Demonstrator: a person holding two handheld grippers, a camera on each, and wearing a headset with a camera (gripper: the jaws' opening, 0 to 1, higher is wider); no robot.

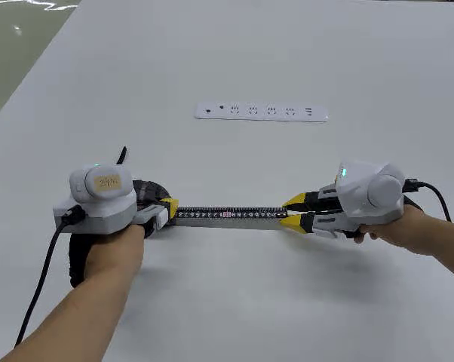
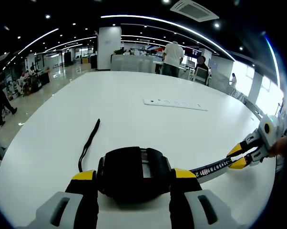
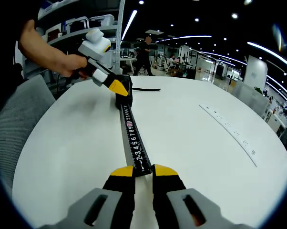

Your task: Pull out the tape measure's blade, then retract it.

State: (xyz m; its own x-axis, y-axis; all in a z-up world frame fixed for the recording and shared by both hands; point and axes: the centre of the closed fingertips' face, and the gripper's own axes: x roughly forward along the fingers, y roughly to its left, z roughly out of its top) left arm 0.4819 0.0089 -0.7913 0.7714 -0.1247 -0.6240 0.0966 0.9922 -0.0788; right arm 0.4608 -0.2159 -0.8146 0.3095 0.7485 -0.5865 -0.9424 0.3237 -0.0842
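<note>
left gripper point(image 1: 163, 213) in the left hand point(image 1: 118, 249) clamps the tape measure case point(image 2: 134, 169); right gripper point(image 1: 292, 212) in the right hand point(image 1: 397, 226) pinches the blade point(image 1: 227, 214) end. forearms low, jaws pointing toward each other.

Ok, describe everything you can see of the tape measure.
The tape measure has a black, plastic-looking case with a black wrist strap trailing on the white table. The left gripper is shut on the case, a jaw on either side. Its blade is pulled out, running straight and low over the table, dark-faced with white numerals and some red marks. The right gripper is shut on the blade's free end.
</note>
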